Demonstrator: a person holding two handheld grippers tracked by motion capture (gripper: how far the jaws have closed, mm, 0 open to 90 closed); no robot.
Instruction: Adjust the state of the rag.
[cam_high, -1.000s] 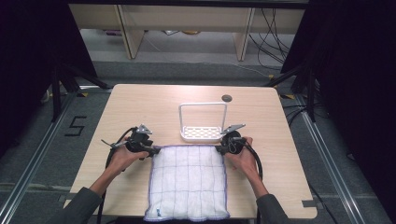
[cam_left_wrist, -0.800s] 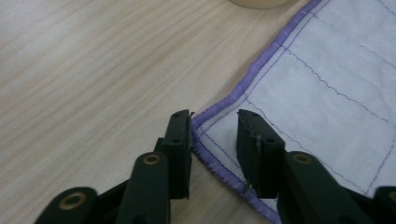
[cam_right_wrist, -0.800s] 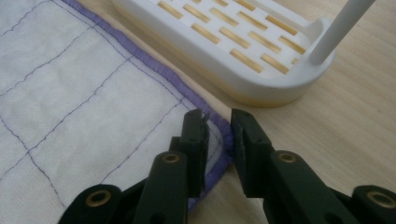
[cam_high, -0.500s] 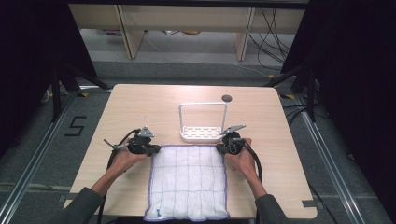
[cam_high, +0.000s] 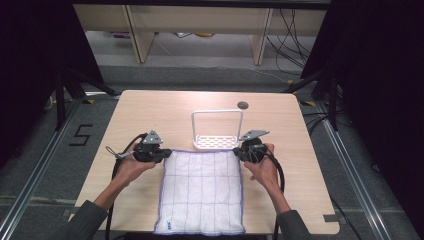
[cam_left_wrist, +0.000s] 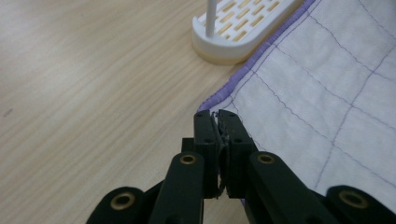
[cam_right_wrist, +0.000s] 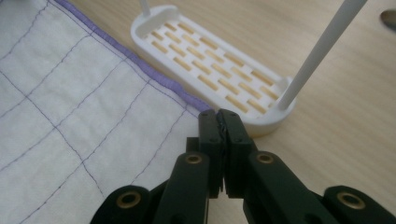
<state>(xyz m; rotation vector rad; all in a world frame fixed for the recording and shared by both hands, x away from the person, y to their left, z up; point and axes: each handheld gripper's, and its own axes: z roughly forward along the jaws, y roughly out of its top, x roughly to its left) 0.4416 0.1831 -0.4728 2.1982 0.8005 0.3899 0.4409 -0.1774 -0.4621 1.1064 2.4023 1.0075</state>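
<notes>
We see a wooden table (cam_high: 150, 115) with a white quilted cloth (cam_high: 202, 192) spread flat on it, purple-edged, its near hem hanging over the table's near edge and its far edge just beside a white rack (cam_high: 216, 131). The rack is a slotted base with a thin hoop handle; it stands just beyond the cloth, between the two far corners. The left gripper (cam_high: 161, 155) sits at the cloth's far left corner, the right gripper (cam_high: 239, 153) at the far right corner, each held in a hand. Both pairs of jaws have just been closing and now sit pinched narrow: in the left gripper view a sliver of fabric shows between the jaws at the corner, so we read it as clamped on the cloth; in the right gripper view the jaws meet right at the corner hem, likely nipping it too, but the fabric inside is hard to make out. We judge the cloth light, soft and floppy; it will sag and fold when lifted, and the stitched corners are the sensible hold, being thicker. Hidden bits: the cloth's near hem is cut off at the frame bottom, a small blue label (cam_high: 171, 224) there is unreadable, and a dark round spot (cam_high: 243, 105) beyond the rack is too small to identify.
</notes>
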